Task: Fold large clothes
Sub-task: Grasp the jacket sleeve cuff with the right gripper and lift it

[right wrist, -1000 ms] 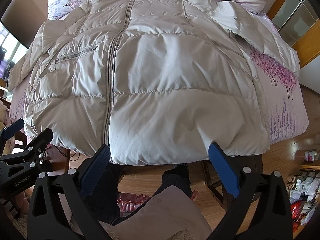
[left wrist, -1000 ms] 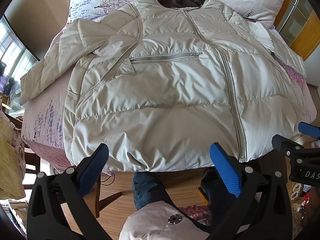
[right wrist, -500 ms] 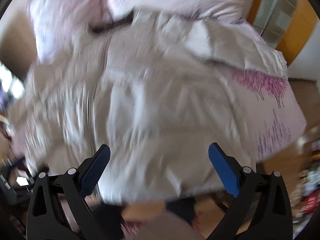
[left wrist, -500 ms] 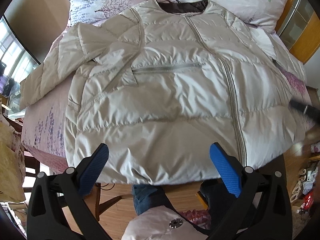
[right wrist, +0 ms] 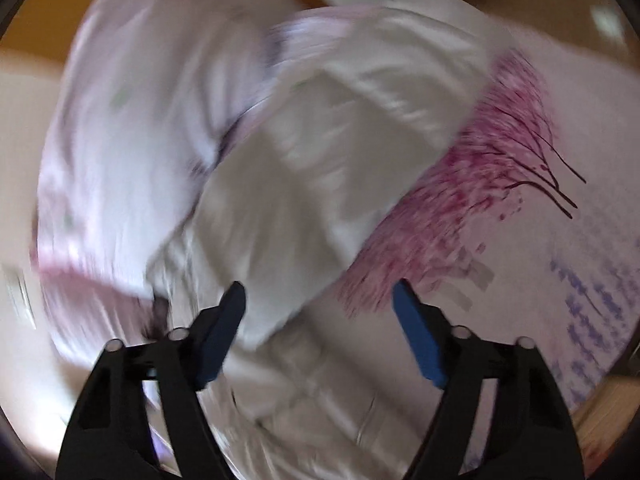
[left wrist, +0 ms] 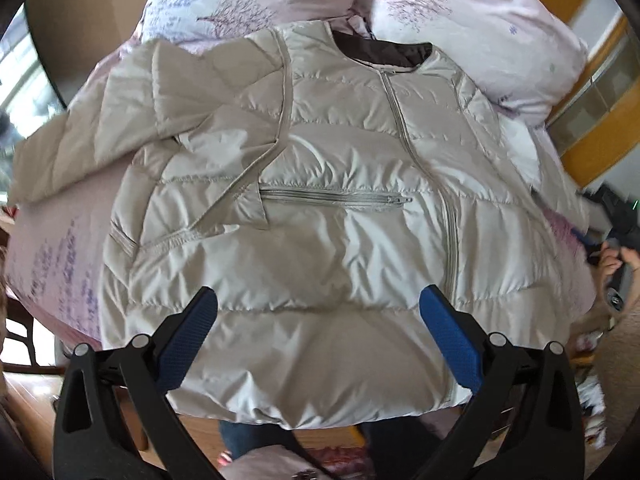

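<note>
Left wrist view: a quilted, puffy beige jacket (left wrist: 320,220) is laid flat, zipped, on a floral pink bedsheet (left wrist: 52,276); the left gripper (left wrist: 318,320) is held spread above its hem.

Right wrist view, blurred: the right gripper (right wrist: 318,312) is spread, empty, over a glossy sleeve (right wrist: 320,184).

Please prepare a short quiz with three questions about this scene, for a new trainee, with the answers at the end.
1. True or false: the main zipper of the beige puffer jacket is closed up to the neckline.
2. Which of these lies beyond the jacket's collar? A) a laptop B) floral pillows C) a stack of towels
3. Fill in: the left tongs hover over the jacket's ____ edge, open, holding nothing.

Key:
1. True, as far as the left wrist view shows.
2. B
3. Bottom (hem). The right tongs are also open, above the jacket's sleeve on the bedsheet, though that view is blurred.
</note>
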### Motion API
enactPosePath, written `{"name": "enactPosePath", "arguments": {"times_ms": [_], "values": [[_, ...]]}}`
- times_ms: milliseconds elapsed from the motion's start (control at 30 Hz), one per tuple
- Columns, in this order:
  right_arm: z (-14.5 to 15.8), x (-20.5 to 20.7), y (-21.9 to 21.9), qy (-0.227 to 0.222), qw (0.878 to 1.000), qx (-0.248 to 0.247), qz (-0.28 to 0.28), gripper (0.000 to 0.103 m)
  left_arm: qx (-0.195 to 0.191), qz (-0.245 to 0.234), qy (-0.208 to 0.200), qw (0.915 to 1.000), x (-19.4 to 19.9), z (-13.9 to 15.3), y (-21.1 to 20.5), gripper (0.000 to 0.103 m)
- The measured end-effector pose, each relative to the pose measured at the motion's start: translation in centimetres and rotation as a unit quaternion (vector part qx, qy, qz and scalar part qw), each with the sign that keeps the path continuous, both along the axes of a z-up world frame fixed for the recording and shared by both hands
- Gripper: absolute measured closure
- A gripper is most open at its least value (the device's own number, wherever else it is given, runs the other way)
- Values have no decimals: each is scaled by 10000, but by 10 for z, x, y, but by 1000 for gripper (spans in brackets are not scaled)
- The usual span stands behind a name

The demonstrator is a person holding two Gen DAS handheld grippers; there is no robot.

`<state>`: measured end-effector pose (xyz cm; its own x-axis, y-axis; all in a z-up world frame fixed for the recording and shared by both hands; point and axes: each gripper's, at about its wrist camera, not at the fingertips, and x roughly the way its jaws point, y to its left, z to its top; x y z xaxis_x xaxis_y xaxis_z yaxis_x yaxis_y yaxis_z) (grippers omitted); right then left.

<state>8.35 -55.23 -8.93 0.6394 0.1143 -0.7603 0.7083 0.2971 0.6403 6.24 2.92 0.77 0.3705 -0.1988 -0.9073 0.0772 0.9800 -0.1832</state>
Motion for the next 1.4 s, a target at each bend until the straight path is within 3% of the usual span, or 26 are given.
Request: {"name": "enactPosePath", "arguments": {"times_ms": [100,233,467,600,733,867,1067,1167,1233,1400], "values": [[-21,-11,-32,-31,9968,364,-708,35,-42,133,1,9999,2,1,3,2],[-35,-17,-60,-240,9911,618,-1154,41,3,302,-48,9995,6,2,8,2],[-39,-12,-87,-253,9900,509,-1289,70,-156,696,-186,9973,12,8,23,2],[-33,-7,-90,-64,9929,108,-1186,92,-155,843,-200,9961,16,13,31,2],[-5,2,-82,-45,9933,-681,-936,96,-199,980,-258,9947,22,15,40,2],[40,24,-67,-190,9856,-1598,-525,97,-425,1189,-269,9916,27,16,53,2],[113,58,-10,-752,9591,-2712,311,98,-646,1463,-267,9868,29,12,71,2],[147,76,35,-1177,9396,-3098,858,98,-686,1582,-435,9841,27,14,76,2],[169,90,78,-1506,9200,-3358,1345,98,-738,1660,-576,9817,24,16,80,2],[186,115,182,-1917,8817,-3534,2470,98,-763,1771,-735,9785,21,19,93,2]]}}
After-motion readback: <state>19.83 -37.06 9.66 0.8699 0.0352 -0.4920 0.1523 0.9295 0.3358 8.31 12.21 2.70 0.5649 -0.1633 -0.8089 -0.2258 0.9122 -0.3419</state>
